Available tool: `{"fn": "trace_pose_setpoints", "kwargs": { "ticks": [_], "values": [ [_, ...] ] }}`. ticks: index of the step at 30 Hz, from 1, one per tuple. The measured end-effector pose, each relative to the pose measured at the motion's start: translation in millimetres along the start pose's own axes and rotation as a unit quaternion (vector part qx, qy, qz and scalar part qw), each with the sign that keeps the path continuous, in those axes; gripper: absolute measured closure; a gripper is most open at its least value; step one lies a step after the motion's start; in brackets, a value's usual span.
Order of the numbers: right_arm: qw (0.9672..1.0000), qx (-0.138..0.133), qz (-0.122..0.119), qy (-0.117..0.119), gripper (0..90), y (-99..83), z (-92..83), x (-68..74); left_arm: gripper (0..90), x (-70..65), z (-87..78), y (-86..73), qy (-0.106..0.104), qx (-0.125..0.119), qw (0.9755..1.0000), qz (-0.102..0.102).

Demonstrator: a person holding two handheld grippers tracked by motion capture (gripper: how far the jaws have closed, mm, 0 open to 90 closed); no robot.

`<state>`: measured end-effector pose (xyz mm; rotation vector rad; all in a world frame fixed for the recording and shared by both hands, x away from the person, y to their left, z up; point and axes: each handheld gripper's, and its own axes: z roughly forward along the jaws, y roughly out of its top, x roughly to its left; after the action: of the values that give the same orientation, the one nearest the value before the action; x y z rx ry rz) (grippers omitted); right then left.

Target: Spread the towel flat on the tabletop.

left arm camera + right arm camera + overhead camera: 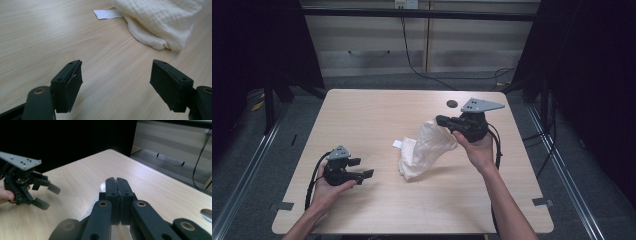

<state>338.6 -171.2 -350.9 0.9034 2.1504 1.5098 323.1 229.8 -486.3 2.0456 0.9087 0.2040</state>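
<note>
High view: right gripper (443, 120) pinches the cloth (423, 149) up from mid-table (372, 110), well clear of every edge. Left gripper (364, 168), jaws spread, rests over bare wood nearby.

Count: one white cloth (424, 149), one white label (397, 144), two tongs — left (360, 168), right (441, 120) — one tabletop (377, 112).
</note>
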Motion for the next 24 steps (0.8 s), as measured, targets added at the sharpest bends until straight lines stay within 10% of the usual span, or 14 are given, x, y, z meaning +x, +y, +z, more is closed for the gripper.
{"fn": "trace_pose_setpoints", "kwargs": {
  "ticks": [16,24],
  "values": [
    [0.9913,0.086,0.042,0.091,89.5,-76.9,66.9,30.9,27.3,-4.1,4.3,-0.5,0.001,0.012,0.9999,0.009],
    [0.9864,0.066,0.012,0.150,89.5,-57.5,69.0,70.0,28.0,-2.1,3.3,-0.2,0.008,0.011,0.9999,0.004]
  ]
}}
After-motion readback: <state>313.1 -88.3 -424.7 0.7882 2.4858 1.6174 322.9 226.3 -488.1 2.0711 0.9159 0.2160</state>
